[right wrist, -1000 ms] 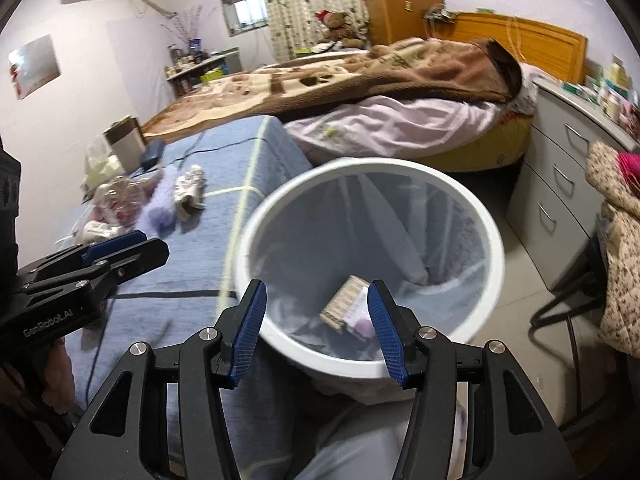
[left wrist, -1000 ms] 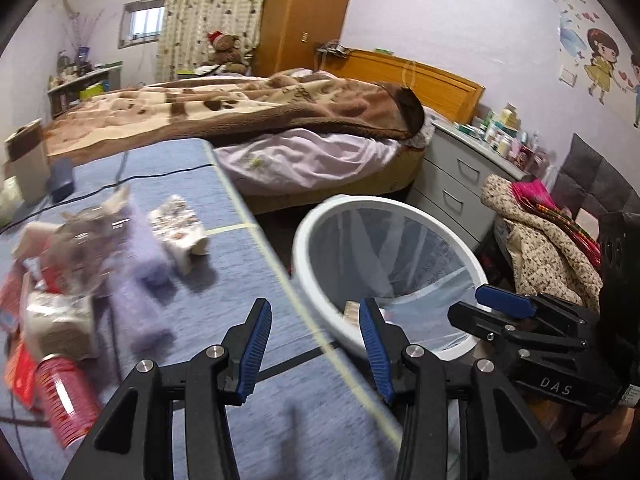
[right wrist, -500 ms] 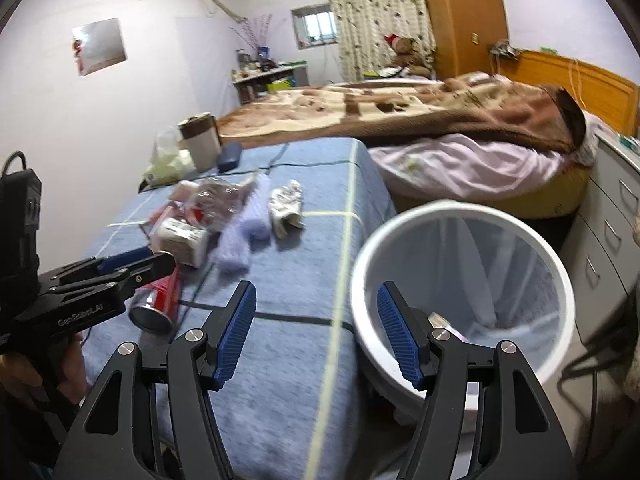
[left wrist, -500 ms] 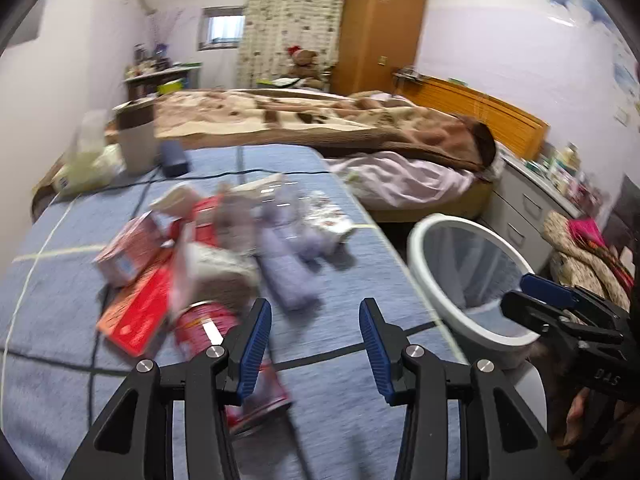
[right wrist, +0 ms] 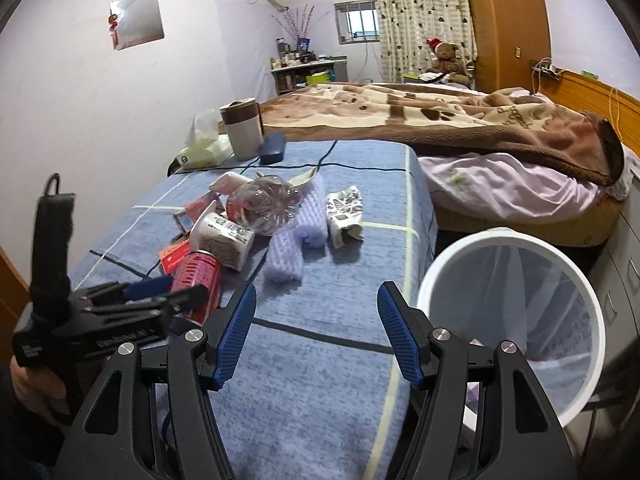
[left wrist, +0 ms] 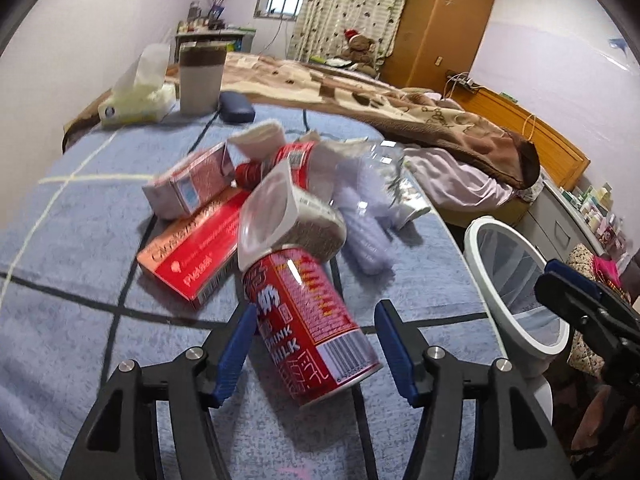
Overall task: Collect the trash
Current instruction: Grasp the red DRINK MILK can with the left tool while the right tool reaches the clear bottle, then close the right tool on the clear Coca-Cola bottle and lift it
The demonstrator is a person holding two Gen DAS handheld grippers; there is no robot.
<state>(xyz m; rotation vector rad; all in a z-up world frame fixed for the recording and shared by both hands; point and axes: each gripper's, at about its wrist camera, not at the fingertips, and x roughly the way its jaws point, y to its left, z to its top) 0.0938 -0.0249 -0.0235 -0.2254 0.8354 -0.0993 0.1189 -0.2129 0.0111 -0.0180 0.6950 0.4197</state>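
Red milk can (left wrist: pixel 310 322) lying between spread fingers of left gripper (left wrist: pixel 316 350), unclamped

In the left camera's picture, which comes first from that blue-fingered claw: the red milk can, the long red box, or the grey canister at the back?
From the left gripper:
1. Red milk can, lying between its fingers.
2. Long red box, farther back on the left.
3. Grey canister, at the table's far end.

Teddy bear (right wrist: pixel 445 57) on the bed's brown blanket (right wrist: pixel 440 114); wooden wardrobe (left wrist: pixel 436 28) behind.

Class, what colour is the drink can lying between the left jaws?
Red with white lettering: the can shows best in the left wrist view.
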